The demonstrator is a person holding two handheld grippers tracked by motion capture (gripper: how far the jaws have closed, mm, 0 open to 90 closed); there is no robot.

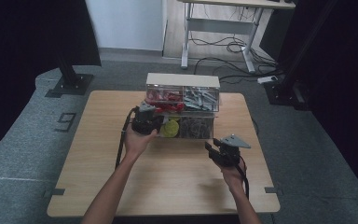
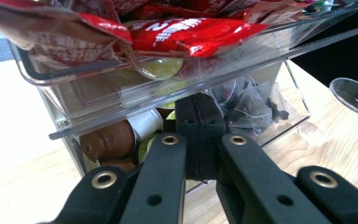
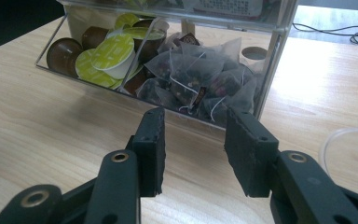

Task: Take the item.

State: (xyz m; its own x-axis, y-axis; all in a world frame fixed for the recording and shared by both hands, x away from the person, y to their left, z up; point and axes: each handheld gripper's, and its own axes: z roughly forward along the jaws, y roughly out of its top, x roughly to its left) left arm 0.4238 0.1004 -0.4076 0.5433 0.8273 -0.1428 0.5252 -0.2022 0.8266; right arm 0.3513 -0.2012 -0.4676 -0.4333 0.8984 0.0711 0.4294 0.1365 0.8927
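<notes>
Clear plastic drawer organiser (image 1: 182,100) sits mid-table, lower drawer (image 3: 121,88) of tea bags (image 3: 200,79) pulled out; left claw (image 2: 197,135) shut beneath upper drawer, right claw (image 3: 193,144) empty, parted; bag pick judged next

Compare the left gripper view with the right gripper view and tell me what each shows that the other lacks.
Left gripper view alone: the upper drawer pulled out overhead, holding red sachets, and the left gripper with its jaws shut together.

Right gripper view alone: the right gripper with open jaws and nothing between them, hovering over the table, and green-lidded capsules.

Shared: the lower drawer of the clear organiser with brown capsules and pyramid tea bags.
</notes>
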